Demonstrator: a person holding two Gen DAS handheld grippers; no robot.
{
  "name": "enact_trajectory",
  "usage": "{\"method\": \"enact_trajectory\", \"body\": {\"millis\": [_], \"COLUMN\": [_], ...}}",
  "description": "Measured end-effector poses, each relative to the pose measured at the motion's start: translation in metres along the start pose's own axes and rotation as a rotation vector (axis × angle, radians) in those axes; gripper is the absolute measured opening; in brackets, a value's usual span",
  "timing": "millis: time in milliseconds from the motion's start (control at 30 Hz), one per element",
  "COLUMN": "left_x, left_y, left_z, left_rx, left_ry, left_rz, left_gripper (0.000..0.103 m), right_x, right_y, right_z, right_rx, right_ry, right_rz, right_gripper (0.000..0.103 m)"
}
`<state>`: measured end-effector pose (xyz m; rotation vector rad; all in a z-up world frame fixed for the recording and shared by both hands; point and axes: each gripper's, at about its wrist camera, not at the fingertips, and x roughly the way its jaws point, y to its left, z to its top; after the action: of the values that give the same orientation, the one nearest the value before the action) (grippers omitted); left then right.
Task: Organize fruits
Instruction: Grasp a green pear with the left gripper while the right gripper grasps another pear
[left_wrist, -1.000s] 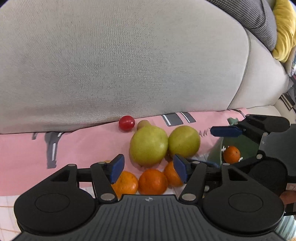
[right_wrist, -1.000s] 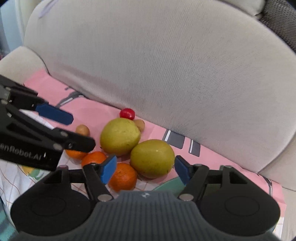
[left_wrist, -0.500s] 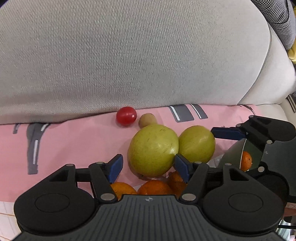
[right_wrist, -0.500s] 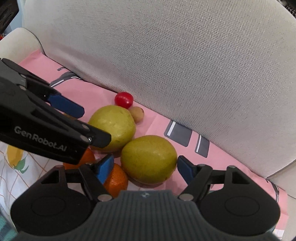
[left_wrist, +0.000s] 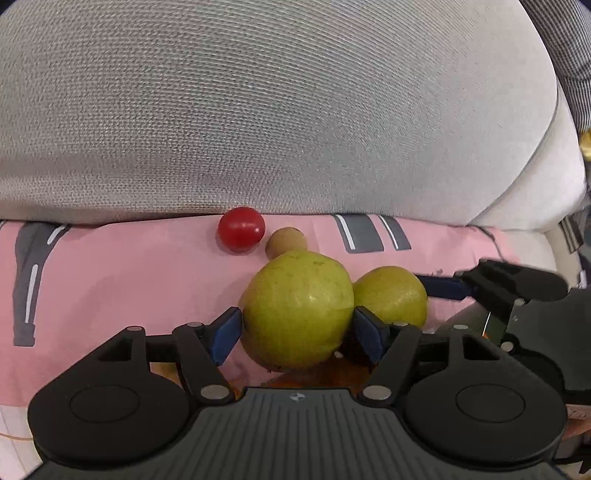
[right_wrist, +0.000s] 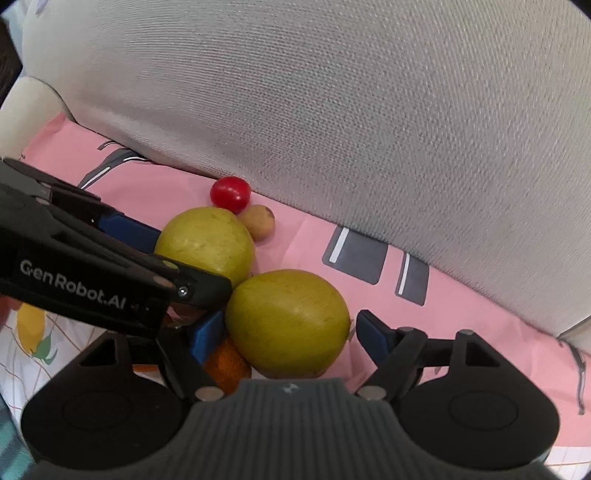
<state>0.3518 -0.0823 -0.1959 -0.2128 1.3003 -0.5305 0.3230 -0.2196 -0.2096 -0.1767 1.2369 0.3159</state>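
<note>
We are holding two grippers over a heap of fruit on a pink cloth (left_wrist: 110, 288), which lies on a sofa seat against a grey back cushion (left_wrist: 258, 110).

Farthest left in the heap, at the far edge where cloth meets cushion, sits a small red fruit (left_wrist: 241, 229). Just right of it, a small tan fruit (left_wrist: 286, 242) touches the far side of the first green pear (left_wrist: 299, 310).

The left gripper (left_wrist: 297, 332) has this pear between its blue pads. Its jaws are opening; the pads stand just beside the pear's flanks, and we cannot tell whether they touch it. They are not clamped.

To the right, touching the first, lies the second green pear (right_wrist: 288, 321). The right gripper (right_wrist: 286, 332) straddles it, jaws also opening, with a clear gap at the right pad. An orange (right_wrist: 225, 363) shows beneath, near the left pad.

We judge the step to be the approach for a double pick, one pear per gripper. Next, each gripper should settle lower around its pear's widest part and close gently. The pears touch, so the inner pads must slip between them without pushing either away.
</note>
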Motion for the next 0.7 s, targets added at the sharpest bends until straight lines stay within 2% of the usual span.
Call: {"method": "enact_trajectory", "body": {"millis": [100,167,233,400,700], "left_x": [0.003,0.004,0.003,0.001,0.003], "left_y": [0.006,0.01,0.012,0.012,0.01], "left_z": [0.001,0.001,0.001,0.001,0.005], "left_rx": [-0.039,-0.06,-0.073,-0.079,-0.057], "left_ry": [0.009,0.009,0.004,-0.003,0.027], "left_rz": [-0.03,-0.04,-0.049,-0.053,-0.045], "left_gripper": [0.082,0.084,0.084,0.085,0.085], "right_x": [0.006,0.01,0.011,0.009,-0.008], "right_y": [0.0,0.005,0.006,0.001,-0.001], "right_z": [-0.001,-0.003,-0.003,-0.003,-0.006], "right_rx": [0.008,-0.034,-0.033,-0.017,-0.061], "right_ry": [0.018,0.026,0.02,0.013,-0.023], "right_rz": [0.011,-0.025,-0.03,-0.02,-0.041], "right_gripper": [0.074,0.069,0.069,0.069,0.068]}}
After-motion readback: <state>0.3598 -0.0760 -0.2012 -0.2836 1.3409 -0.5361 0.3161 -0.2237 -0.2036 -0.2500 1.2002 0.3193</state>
